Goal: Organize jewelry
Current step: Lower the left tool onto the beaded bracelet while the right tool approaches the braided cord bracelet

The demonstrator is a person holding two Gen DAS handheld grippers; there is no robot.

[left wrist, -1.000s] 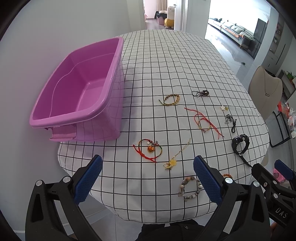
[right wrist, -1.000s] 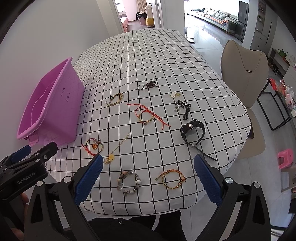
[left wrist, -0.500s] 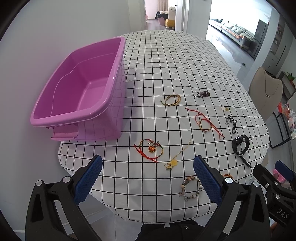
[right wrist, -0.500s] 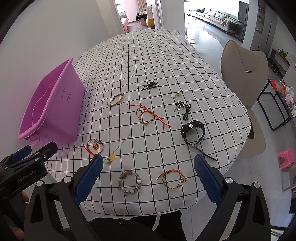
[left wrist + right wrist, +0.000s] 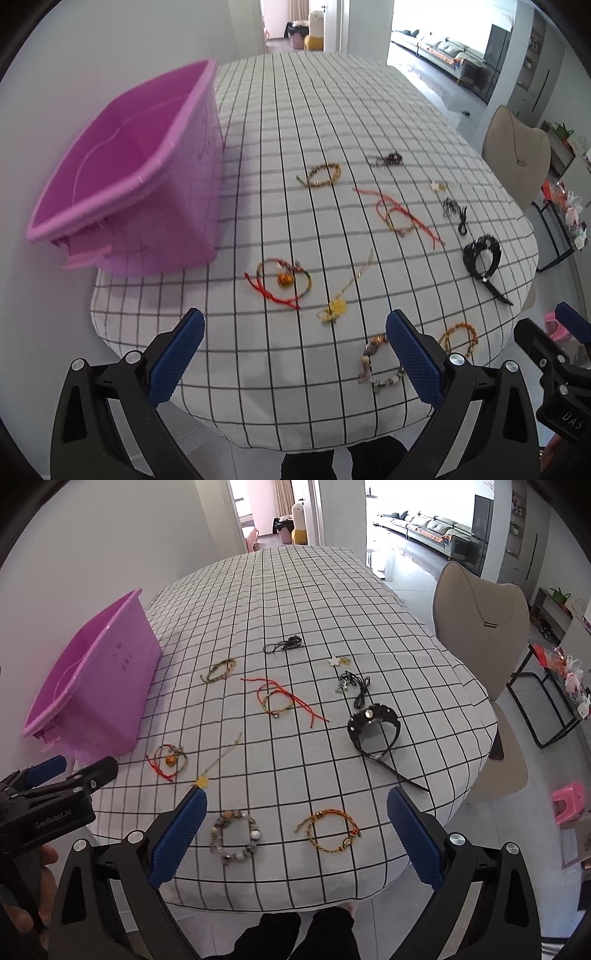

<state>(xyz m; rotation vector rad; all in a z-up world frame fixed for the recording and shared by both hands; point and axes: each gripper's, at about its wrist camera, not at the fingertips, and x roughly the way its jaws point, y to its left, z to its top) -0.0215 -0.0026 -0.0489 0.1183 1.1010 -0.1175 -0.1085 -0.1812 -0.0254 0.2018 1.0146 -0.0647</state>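
Several bracelets and cords lie on the checked tablecloth (image 5: 332,110). A red string bracelet with an orange charm (image 5: 280,281) and a yellow flower chain (image 5: 334,308) lie just beyond my open, empty left gripper (image 5: 295,350). A stone bead bracelet (image 5: 234,836) and an orange braided bracelet (image 5: 332,830) lie between the fingers of my open, empty right gripper (image 5: 295,830). A black studded band (image 5: 373,727) lies further right. An empty pink bin (image 5: 122,173) stands at the left.
A beige chair (image 5: 480,627) stands at the table's right side. A pink stool (image 5: 569,801) is on the floor at right. The table's near edge runs just under both grippers. The left gripper also shows in the right wrist view (image 5: 48,794).
Both grippers have moved forward and lower toward the table's near edge. The jewelry looks closer. Both stay open.
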